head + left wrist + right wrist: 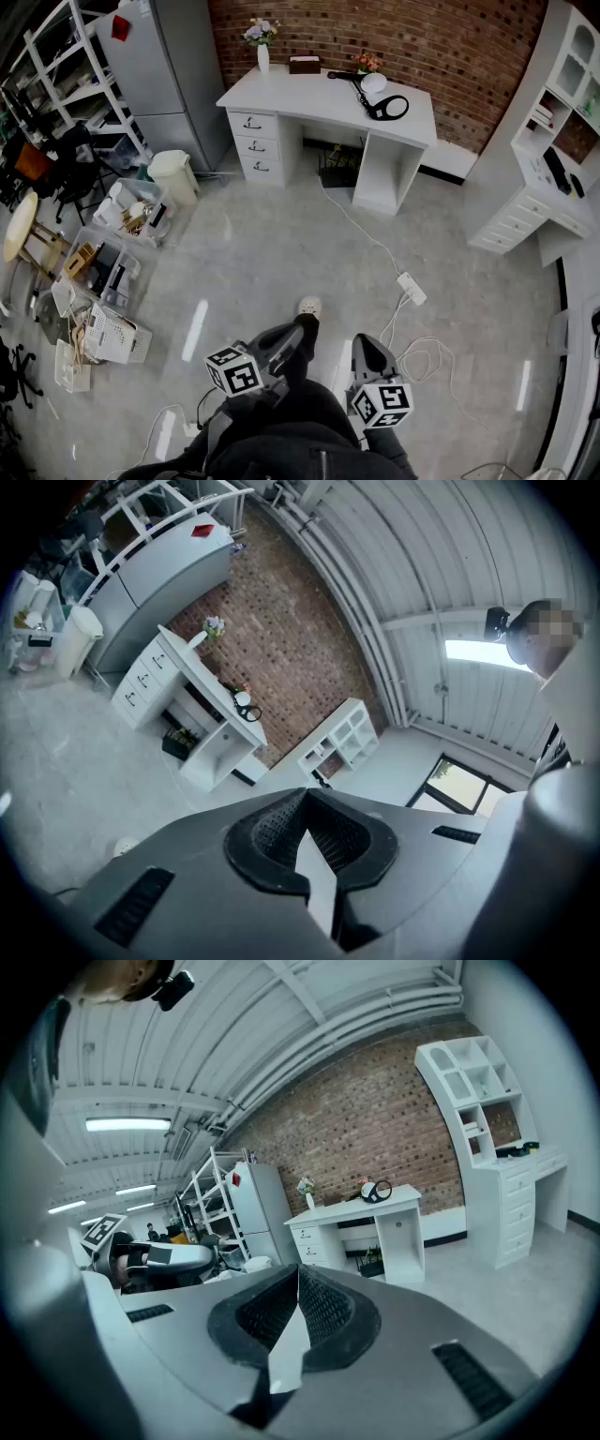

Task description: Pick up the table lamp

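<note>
The table lamp, black with a ring base and a white head, lies on the right part of a white desk against the brick wall, far ahead of me. It shows small in the left gripper view and the right gripper view. My left gripper and right gripper hang low near the person's body, well short of the desk. Both are shut with nothing between the jaws.
A vase of flowers and a brown box share the desk. A power strip and white cables trail over the floor. Boxes of clutter, a white bin, a fridge and racks stand left; a white shelf unit stands right.
</note>
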`<state>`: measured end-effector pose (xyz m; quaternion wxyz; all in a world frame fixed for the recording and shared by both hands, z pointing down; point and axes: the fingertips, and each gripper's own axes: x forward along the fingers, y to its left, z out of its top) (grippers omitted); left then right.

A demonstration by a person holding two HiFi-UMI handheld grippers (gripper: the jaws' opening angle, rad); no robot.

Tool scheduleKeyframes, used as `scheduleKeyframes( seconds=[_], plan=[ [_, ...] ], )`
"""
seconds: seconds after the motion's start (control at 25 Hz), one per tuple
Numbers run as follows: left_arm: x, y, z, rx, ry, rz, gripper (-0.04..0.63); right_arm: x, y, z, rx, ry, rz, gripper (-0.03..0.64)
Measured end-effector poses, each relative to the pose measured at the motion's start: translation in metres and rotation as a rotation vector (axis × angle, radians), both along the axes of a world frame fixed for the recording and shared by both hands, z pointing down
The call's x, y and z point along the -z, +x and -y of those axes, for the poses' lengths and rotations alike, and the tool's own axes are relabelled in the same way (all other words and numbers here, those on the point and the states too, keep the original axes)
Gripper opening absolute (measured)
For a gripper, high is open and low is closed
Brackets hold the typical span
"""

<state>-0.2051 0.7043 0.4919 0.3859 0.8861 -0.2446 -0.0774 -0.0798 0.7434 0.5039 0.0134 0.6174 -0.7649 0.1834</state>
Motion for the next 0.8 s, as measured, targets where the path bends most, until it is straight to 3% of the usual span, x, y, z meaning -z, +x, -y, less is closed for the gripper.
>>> scheduleKeyframes(
  seconds=[0.36,0.8],
  plan=[
    [-0.02,0.028,0.037,-0.059,-0.009,-0.004,0.008,0.006,0.006,0.048,0.016,0.042,-0.014,0.011],
    [-0.013,0.05,0.146,-0.085,0.067,0.074,0.008,0.016,0.017,0.158,0.038,0.023,-0.007,0.011]
  ],
)
